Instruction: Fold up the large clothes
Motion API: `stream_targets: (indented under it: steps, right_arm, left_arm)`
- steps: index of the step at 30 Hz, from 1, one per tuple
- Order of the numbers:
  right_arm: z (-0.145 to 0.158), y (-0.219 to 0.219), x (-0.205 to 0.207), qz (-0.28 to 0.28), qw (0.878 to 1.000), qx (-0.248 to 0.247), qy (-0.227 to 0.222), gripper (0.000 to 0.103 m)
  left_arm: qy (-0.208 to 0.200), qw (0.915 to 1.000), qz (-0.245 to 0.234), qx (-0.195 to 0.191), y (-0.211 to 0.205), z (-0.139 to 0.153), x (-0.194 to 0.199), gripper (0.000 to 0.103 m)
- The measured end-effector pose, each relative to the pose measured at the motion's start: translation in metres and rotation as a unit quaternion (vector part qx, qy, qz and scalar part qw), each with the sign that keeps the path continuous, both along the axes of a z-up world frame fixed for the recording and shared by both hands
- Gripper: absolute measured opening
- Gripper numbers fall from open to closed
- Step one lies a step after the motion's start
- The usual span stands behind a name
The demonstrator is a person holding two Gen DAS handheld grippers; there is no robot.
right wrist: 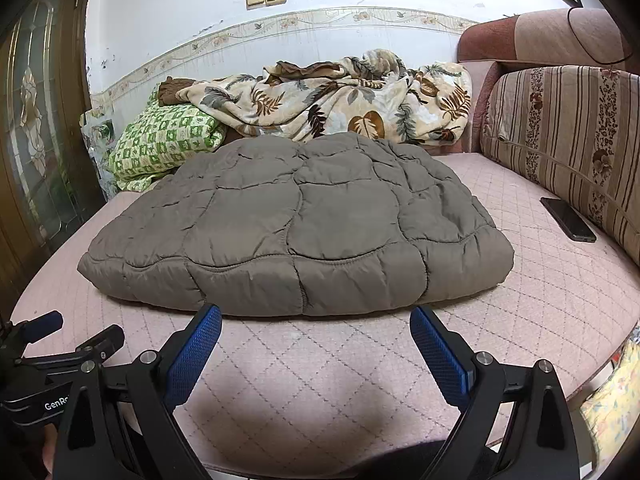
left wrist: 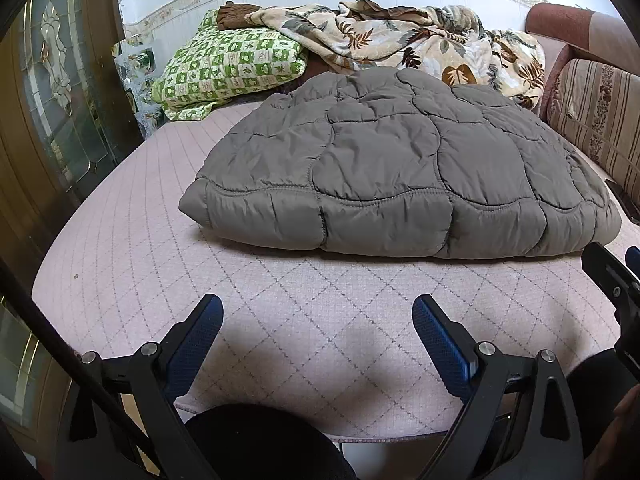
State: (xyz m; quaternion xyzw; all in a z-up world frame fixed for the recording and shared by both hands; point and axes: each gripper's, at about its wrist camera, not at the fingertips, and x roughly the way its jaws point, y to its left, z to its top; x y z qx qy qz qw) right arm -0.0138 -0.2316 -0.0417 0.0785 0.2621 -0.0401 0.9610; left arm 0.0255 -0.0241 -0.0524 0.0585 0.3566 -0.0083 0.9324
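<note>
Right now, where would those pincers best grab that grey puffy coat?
Probably the grey coat's near edge, at its two front corners, coming in low from the front. That edge faces both the left gripper and the right gripper, which stand open, and it looks thick and rounded, so wide jaws suit it.

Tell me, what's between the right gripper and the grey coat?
Nothing: only bare pink bed cover lies between the open right gripper and the coat, shown in the right wrist view.

Grey-brown quilted jacket (right wrist: 296, 220) — pink diamond-stitched cover (right wrist: 320, 380), green-checked pillow (right wrist: 160, 140), leaf-print blanket (right wrist: 340, 96)
</note>
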Motion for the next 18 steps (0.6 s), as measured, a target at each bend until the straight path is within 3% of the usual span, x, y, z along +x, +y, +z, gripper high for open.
stream_targets:
  steps: [18]
  right_arm:
    - [-0.0003, -0.0057, -0.0029, -0.005, 1.0, -0.007, 0.0, 0.097]
  left_arm:
    - [0.001, 1.0, -0.002, 0.0, -0.0016, 0.0011, -0.0002, 0.095]
